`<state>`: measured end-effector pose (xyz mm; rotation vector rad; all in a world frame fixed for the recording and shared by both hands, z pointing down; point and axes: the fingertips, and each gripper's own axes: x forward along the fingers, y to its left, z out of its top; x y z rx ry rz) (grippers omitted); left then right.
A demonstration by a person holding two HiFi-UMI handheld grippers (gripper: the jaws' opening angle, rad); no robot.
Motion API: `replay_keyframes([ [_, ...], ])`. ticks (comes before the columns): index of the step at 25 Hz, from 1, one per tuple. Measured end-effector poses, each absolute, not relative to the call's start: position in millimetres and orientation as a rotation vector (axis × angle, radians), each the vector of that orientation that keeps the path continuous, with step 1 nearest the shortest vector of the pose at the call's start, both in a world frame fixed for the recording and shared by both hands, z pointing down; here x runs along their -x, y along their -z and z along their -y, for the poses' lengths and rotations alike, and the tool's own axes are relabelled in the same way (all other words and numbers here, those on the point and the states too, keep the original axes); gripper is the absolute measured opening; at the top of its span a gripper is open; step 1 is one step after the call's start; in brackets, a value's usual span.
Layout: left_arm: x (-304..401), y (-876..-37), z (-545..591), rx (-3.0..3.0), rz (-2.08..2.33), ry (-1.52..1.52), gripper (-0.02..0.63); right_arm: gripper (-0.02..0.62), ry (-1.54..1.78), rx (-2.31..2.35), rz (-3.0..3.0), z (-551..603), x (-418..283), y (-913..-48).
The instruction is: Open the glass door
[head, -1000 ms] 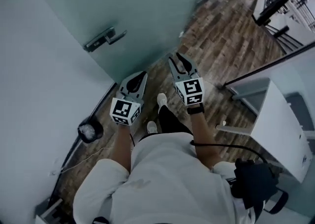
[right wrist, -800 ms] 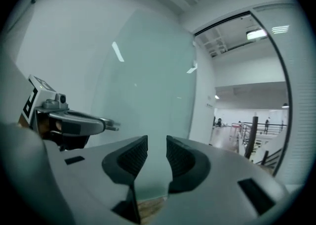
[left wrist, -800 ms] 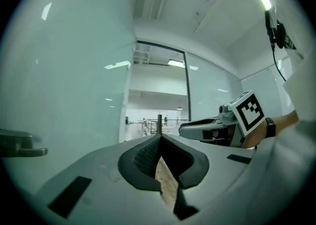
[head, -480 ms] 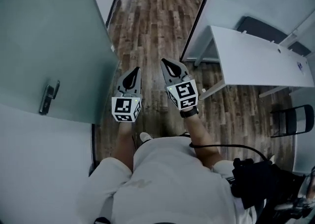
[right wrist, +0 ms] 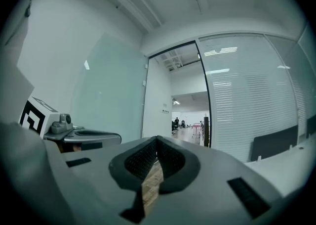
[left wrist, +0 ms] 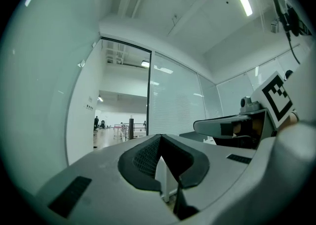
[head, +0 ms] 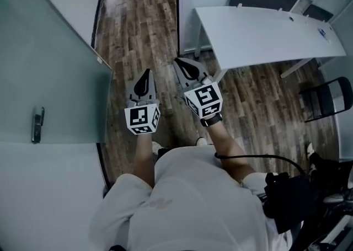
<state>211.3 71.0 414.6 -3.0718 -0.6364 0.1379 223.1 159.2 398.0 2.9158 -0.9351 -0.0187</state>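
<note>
The frosted glass door (head: 49,79) stands swung open at the left, its metal handle (head: 37,124) well to the left of both grippers. My left gripper (head: 146,72) is shut and empty, held level over the wood floor beside the door's edge. My right gripper (head: 178,62) is also shut with nothing in it, just to the right of the left one. In the left gripper view the shut gripper (left wrist: 160,142) points at the open doorway (left wrist: 123,120). The right gripper view has its shut gripper (right wrist: 157,145) aimed at the same doorway, with the glass door (right wrist: 108,95) on the left.
A white table (head: 265,35) stands at the upper right, a black chair (head: 325,98) beyond its right end. A glass partition's dark frame (head: 177,7) runs up the middle. Wood floor (head: 132,23) leads through the doorway ahead. A black bag (head: 289,200) hangs at the person's right side.
The person has turned right and walked on; door and handle slid from upper middle to the far left. The table and chair came into view. The right gripper's jaws closed empty.
</note>
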Motion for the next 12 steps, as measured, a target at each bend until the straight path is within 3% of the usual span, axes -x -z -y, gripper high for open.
replay_keyframes([
  [12, -172.5, -424.2, -239.7, 3.018, 0.816, -0.161, 0.002, 0.003, 0.024, -3.006, 0.737, -338.1, -188.5, -405.9],
])
